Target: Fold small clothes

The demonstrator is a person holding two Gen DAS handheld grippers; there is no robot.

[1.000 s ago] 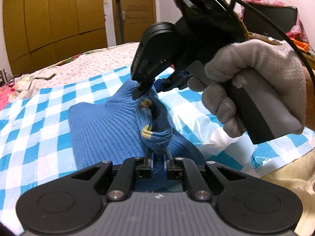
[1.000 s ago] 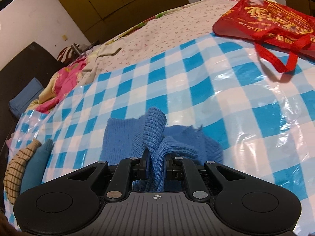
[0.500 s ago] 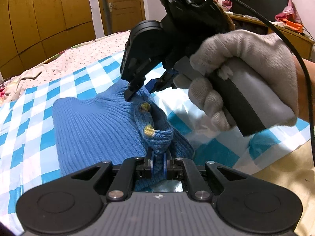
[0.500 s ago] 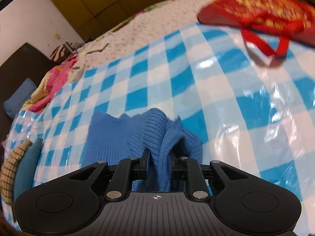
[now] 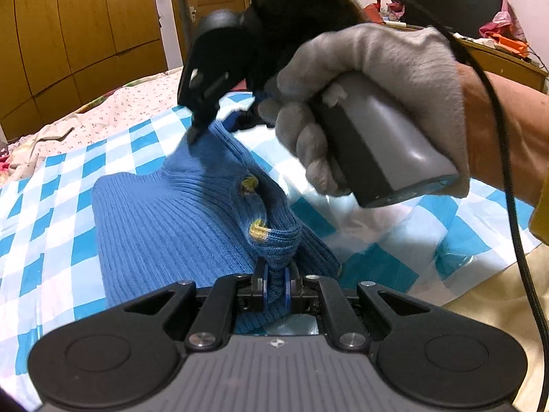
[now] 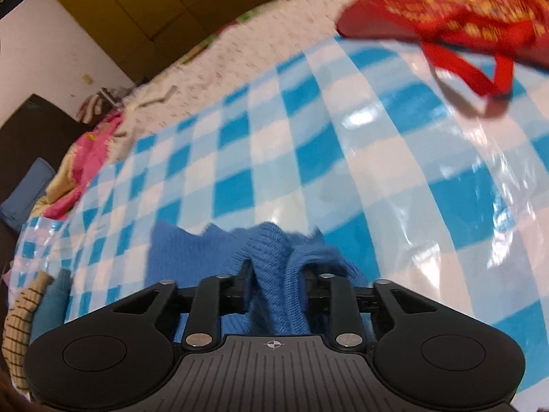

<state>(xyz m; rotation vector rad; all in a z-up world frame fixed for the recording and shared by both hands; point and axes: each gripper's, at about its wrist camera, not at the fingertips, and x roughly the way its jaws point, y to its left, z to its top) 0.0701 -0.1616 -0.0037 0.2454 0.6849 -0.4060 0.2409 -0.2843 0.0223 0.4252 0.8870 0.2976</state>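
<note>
Left wrist view: left gripper [image 5: 274,283] clamped tight on a bunched corner of the blue knit sweater [image 5: 164,219], near two small yellow marks; rest of the garment spread on the blue-and-white checked sheet [image 5: 44,240] covering the bed. Farther along the same raised edge, right gripper [image 5: 196,134] in a gloved hand [image 5: 370,110], tips on the knit. Right wrist view: right gripper [image 6: 276,281] with jaws parted somewhat, a thick fold of sweater [image 6: 274,274] between them, pads looking only loosely on it; red bag [image 6: 446,3] at the far edge of the sheet. Likely risks: fold slipping out of the loosened right jaws and the edge dropping unevenly, leaving a crooked fold; the glossy sheet sliding or rucking under the knit if dragged. Against a second ago: right jaws wider around the cloth, where before pinched close; both grippers lower, toward the bed; sweater edge less lifted, more flattened; red bag shifted up toward the corner of the right view.
</note>
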